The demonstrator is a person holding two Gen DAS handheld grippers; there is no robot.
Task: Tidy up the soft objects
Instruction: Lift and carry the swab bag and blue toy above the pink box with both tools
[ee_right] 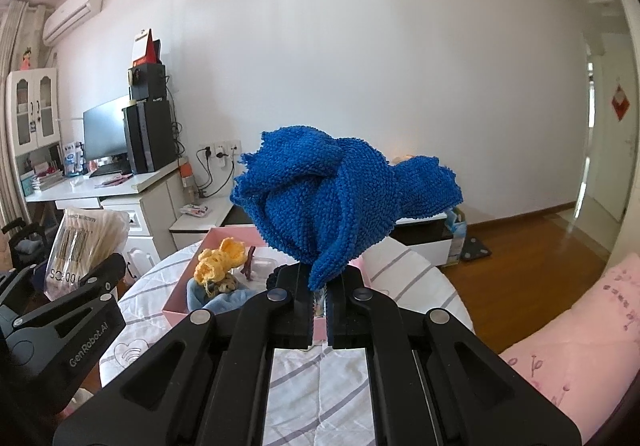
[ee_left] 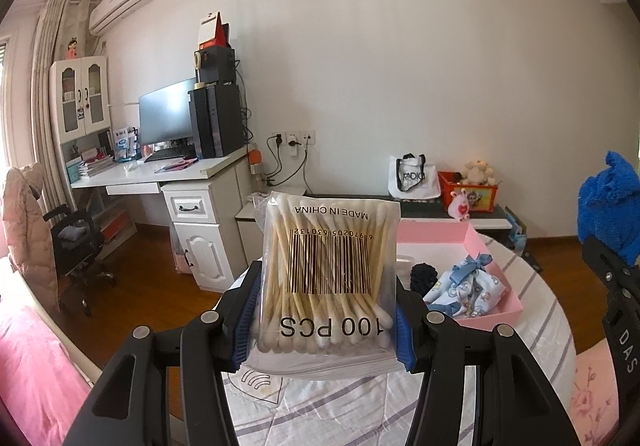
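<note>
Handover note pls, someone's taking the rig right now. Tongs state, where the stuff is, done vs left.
Left tongs: shut on the bag of cotton swabs, held up above the table.
Right tongs: shut on a corner of the blue knitted cloth, lifted clear of the table.
Pink tray: already holds the printed pouch with blue bow, a dark knitted piece and the yellow crochet item.
Done: those are in the tray.
Left: place the swabs and the blue cloth, probably in the tray.
</note>
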